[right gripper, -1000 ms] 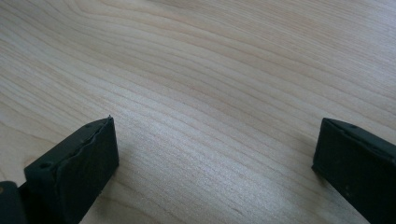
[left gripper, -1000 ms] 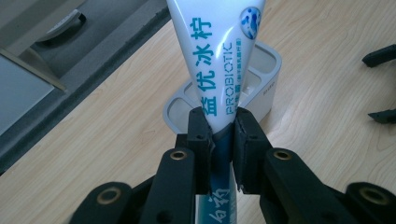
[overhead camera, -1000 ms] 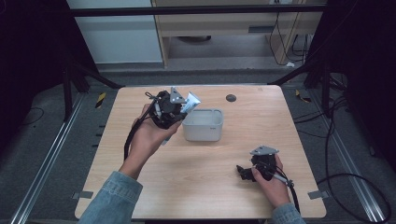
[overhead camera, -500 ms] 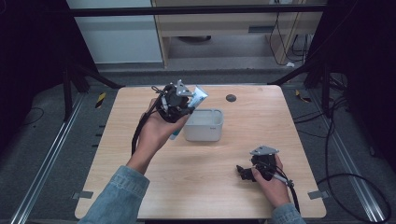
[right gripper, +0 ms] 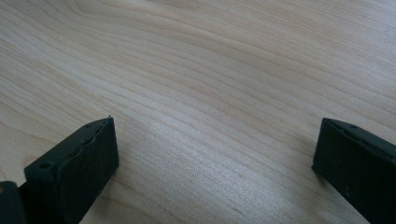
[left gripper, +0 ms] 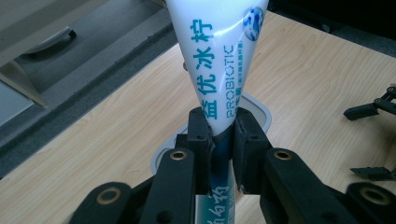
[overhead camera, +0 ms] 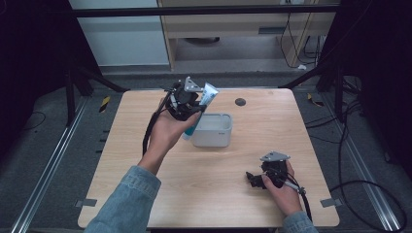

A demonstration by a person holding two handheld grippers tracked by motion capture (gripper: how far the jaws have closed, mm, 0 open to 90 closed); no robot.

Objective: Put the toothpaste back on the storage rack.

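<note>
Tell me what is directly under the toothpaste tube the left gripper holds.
Under the toothpaste tube, clamped in the left gripper, sits the white container on the table. The gripper covers most of its inside.

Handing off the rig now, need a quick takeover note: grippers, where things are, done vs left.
Left hand-held gripper: shut on the toothpaste tube, held in the air over the near-left edge of the grey box.
Right hand-held gripper: open, nothing between the jaws, low over the wooden table at its near right.
Done: tube picked up and brought to the box.
Left, most likely: lower the tube into the box and let go.
A small dark disc lies beyond the box, untouched.
</note>
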